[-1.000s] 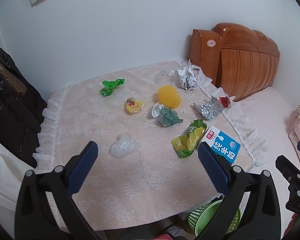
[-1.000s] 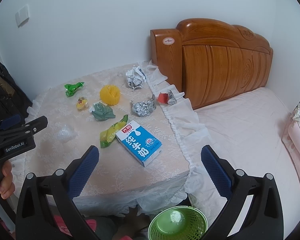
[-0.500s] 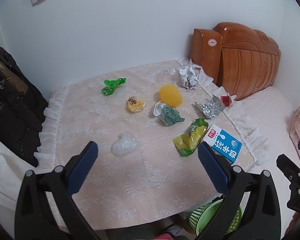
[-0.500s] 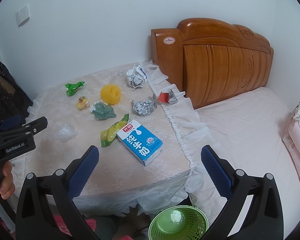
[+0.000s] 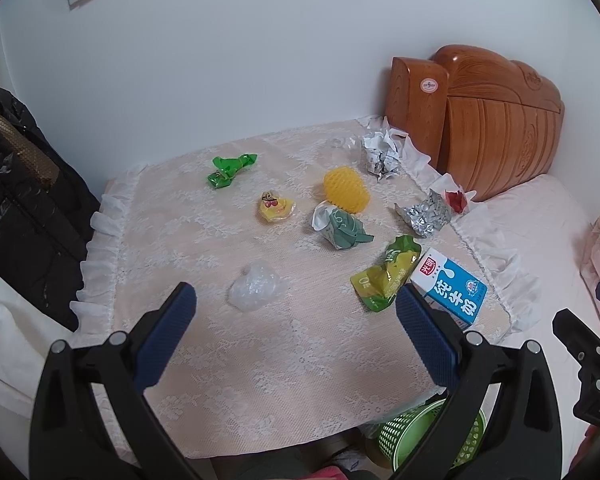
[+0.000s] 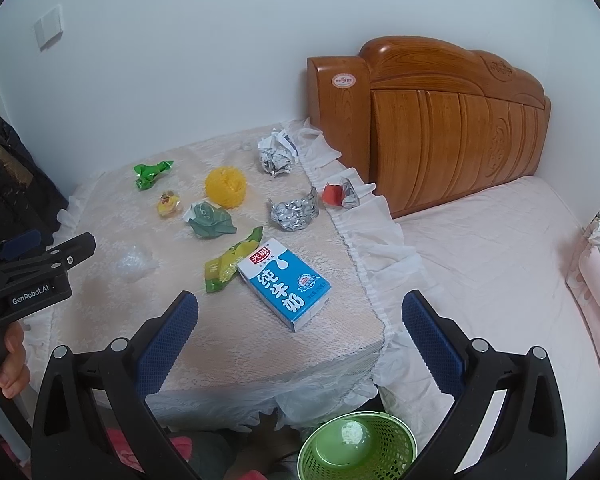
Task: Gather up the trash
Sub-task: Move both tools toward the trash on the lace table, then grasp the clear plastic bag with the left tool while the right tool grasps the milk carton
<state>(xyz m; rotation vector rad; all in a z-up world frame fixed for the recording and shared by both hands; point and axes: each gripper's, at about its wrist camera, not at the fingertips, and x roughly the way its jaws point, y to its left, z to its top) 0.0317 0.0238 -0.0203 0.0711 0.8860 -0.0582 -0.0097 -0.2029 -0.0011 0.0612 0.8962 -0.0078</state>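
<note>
Several pieces of trash lie on a lace-covered table (image 5: 204,360): a blue milk carton (image 6: 285,283), a yellow-green pouch (image 5: 387,276), a clear plastic wad (image 5: 256,286), a grey-green wrapper (image 5: 342,229), a yellow foam net (image 5: 346,190), a green wrapper (image 5: 230,168), a yellow sweet wrapper (image 5: 275,207) and crumpled foil (image 5: 422,214). A green mesh bin (image 6: 358,446) stands on the floor below the table's near edge. My left gripper (image 5: 296,332) is open above the near table, short of the plastic wad. My right gripper (image 6: 300,338) is open just short of the carton. Both are empty.
A wooden headboard (image 6: 440,116) and a pink bed (image 6: 500,272) lie to the right of the table. A crumpled paper ball (image 6: 276,154) and a red-and-foil wrapper (image 6: 340,194) sit at the table's far right edge. A dark jacket (image 5: 16,184) hangs at the left.
Both views have shifted very slightly; the trash sits a little further right in the left wrist view. Both grippers stay open and nothing on the table has moved.
</note>
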